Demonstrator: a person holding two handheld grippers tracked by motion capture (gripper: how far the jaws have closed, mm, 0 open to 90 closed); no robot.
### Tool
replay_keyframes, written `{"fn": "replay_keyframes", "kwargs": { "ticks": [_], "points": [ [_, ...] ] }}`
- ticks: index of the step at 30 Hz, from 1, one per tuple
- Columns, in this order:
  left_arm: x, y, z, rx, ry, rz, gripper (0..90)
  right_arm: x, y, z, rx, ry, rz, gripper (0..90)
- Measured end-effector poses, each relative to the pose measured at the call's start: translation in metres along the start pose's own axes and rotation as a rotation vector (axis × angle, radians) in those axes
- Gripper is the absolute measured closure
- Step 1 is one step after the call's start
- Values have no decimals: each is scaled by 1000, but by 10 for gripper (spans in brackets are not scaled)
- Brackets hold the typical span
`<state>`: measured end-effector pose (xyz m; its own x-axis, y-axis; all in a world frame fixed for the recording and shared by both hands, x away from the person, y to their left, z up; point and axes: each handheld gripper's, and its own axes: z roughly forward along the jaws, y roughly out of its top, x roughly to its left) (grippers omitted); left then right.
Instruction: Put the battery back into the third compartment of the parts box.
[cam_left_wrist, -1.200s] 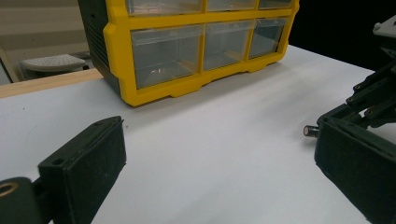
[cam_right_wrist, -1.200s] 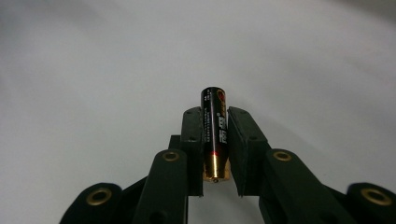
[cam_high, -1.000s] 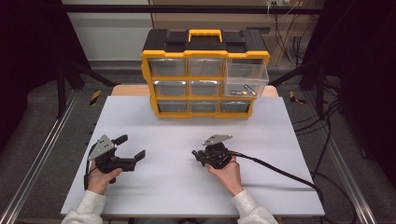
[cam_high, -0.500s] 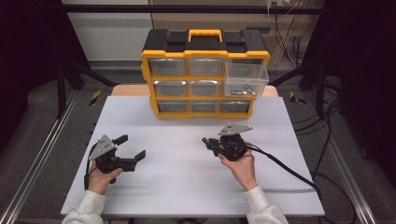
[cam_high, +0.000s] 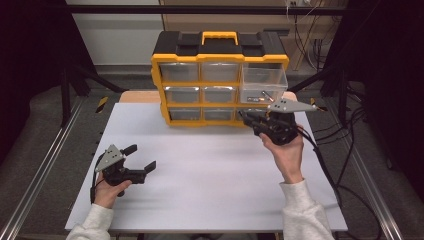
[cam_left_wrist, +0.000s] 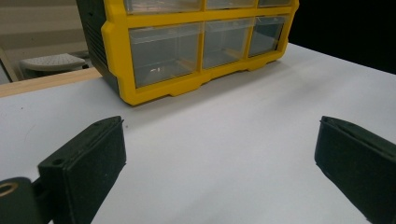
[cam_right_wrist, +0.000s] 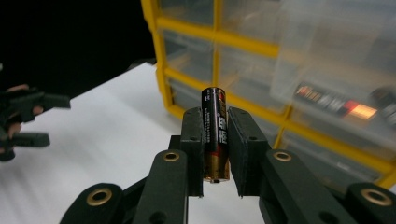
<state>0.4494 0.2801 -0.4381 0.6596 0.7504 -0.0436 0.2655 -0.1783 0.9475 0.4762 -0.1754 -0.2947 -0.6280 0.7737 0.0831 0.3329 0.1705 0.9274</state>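
Battery carried toward the pulled-out drawer

The right gripper (cam_right_wrist: 215, 154) pinches a battery (cam_right_wrist: 215, 135) between its two pads, the cell standing along the jaws with its top poking above them. In the high view this gripper (cam_high: 250, 120) is held off the table, just in front of the yellow drawer cabinet (cam_high: 220, 80), below the one clear drawer (cam_high: 263, 85) that stands pulled out at the right of the middle row. Other batteries (cam_right_wrist: 336, 105) already lie in that drawer.

To do this step well, I would bring the battery above the drawer's front rim before tipping the jaws over it, keep the squeeze firm until the cell is over the open space, and let go low so it does not bounce out. The grip is narrow and near the lower half of the cell, so a sudden twist could swing it loose.

The left gripper (cam_high: 141, 159) rests low at the near left of the white table (cam_high: 210, 170), jaws spread with nothing between them, well apart from the cabinet. Nothing lies between the battery and the drawer; the drawer's own front wall looks like the only obstacle
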Motion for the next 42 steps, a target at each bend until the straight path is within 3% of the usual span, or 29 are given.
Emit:
{"fn": "replay_keyframes", "kwargs": {
  "ticks": [6,12,18,22,26,29,31,36,39,42],
  "points": [
    [1,0,0,0,-1,-1,16,-13,39,-9,-65,-39,15,772],
    [1,0,-1,-4,-2,-3,16,-36,68,0,-85,-140,21,772],
    [1,0,-1,-7,-2,-4,17,-63,72,23,-22,-244,46,770],
    [1,0,-1,-8,-3,-5,17,-70,68,32,42,-284,51,768],
    [1,0,-1,-5,-2,-5,17,-72,68,32,51,-287,64,720],
    [0,0,-1,-6,-3,-5,17,-72,69,24,20,-279,57,674],
    [1,0,-1,-7,-2,-6,17,-68,66,12,-48,-230,68,593],
    [0,0,0,-2,-1,-3,17,-51,39,-11,-184,-145,38,232],
    [-1,0,0,0,-2,1,16,-40,10,-21,-217,-134,27,79],
    [-1,0,0,-1,-1,1,16,-36,-26,-23,-188,-116,39,34]
  ]
}}
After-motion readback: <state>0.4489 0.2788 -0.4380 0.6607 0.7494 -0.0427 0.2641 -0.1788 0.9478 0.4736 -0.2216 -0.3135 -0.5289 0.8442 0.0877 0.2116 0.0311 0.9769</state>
